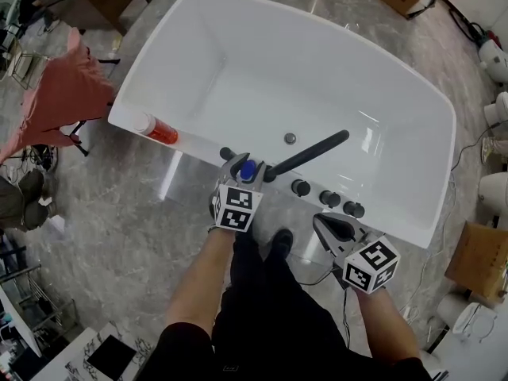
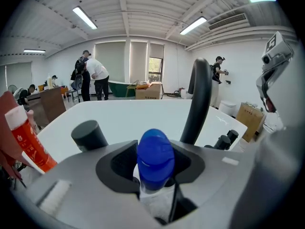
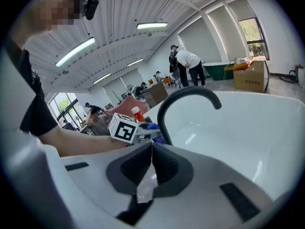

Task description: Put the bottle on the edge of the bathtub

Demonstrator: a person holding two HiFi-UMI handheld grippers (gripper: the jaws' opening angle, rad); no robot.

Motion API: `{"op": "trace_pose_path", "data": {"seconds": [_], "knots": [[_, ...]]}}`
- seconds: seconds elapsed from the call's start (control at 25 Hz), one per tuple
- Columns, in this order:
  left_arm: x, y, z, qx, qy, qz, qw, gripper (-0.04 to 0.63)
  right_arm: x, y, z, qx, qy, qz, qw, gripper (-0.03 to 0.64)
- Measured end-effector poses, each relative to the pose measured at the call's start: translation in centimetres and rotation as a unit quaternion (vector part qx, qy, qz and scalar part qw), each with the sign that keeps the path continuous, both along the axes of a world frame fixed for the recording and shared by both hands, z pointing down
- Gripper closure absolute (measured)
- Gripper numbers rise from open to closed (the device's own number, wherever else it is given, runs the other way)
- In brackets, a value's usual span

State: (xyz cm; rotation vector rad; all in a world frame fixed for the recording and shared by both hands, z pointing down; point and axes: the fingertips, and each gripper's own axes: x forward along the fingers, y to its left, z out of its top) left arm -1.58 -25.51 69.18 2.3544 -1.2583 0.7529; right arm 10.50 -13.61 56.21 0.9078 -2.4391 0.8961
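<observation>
Bottle [image 2: 155, 162], blue-capped, pale body, in left gripper [image 2: 153, 168]

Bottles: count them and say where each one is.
2. A blue-capped bottle is clamped in the left claw, near the black tap; a red bottle with a white cap sits on the bathtub rim, further left. No others show.

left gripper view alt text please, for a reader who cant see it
The left tool grips a bottle with a blue cap in front of a white bathtub. A black curved faucet rises just behind it, a black knob sits to its left, and an orange bottle shows at far left.
</observation>
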Motion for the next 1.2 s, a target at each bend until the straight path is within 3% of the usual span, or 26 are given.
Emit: {"op": "trace_pose_path", "data": {"seconds": [0.56,1.04,1.2], "knots": [[0.0,1.9,-9.5,0.027,0.015,-0.013,0.9994,0.433,0.9,-0.2,-6.4,0.04,-0.015,0.004,0.999,0.604],[-1.5,5.2,-17.2,0.055,0.023,-0.052,0.9969,0.434,5.0,1.4,-11.0,0.067,-0.028,0.032,0.997,0.604],[-2.4,5.9,-19.7,0.063,0.019,-0.057,0.9962,0.434,6.3,0.4,-12.8,0.096,-0.042,0.052,0.993,0.604]]}}
